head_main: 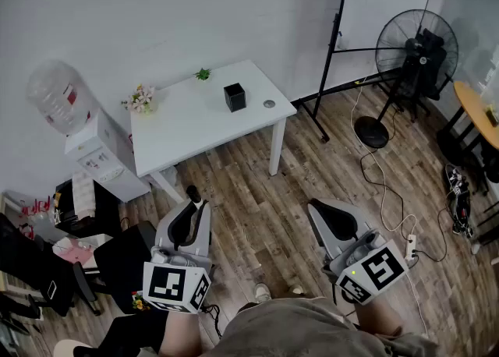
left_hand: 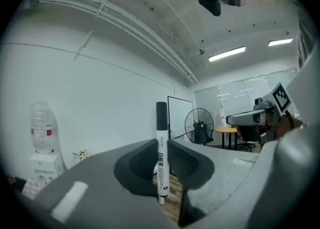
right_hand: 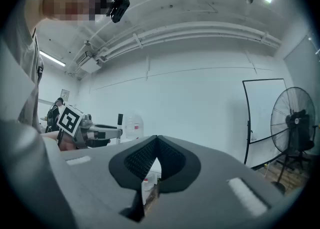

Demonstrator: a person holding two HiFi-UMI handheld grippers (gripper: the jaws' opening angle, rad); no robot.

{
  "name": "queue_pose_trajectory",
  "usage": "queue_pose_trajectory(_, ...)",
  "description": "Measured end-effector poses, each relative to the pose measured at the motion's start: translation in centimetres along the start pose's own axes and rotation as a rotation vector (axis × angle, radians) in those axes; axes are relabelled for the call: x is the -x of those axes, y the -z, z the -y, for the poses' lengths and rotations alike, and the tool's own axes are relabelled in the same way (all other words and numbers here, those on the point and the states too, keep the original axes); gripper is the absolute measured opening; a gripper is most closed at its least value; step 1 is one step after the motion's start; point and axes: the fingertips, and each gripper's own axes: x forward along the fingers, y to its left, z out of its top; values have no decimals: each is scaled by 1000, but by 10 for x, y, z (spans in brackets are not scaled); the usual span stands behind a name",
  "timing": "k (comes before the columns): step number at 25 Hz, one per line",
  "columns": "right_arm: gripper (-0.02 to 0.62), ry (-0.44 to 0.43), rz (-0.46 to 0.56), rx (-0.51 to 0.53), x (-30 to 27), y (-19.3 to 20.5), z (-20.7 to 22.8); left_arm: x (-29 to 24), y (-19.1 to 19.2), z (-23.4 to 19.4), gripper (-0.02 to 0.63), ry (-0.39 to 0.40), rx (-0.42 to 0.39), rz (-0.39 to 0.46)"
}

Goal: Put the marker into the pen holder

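White worktop [head_main: 187,125] at 11 o'clock carries the black pen holder [head_main: 235,97]. Left gripper [head_main: 189,206] clamps the marker [left_hand: 161,153] upright, well apart from it. Right gripper [right_hand: 156,140] is closed and empty. Approach and insertion are not yet done.

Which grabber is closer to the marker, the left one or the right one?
Left. The left gripper has its jaws shut on the marker, which stands upright between them. The right gripper is off to the side, apart from it, jaws together and empty.
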Motion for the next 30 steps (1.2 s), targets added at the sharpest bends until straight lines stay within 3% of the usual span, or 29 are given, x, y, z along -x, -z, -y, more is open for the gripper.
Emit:
queue_pose_trajectory(18, 29, 7, -5, -68, 1, 7, 4, -1, 12, -10, 63, 6, 18, 8)
queue_pose_trajectory(30, 29, -4, -4, -92, -51, 16, 63, -66, 12, -29, 63, -25, -1, -13)
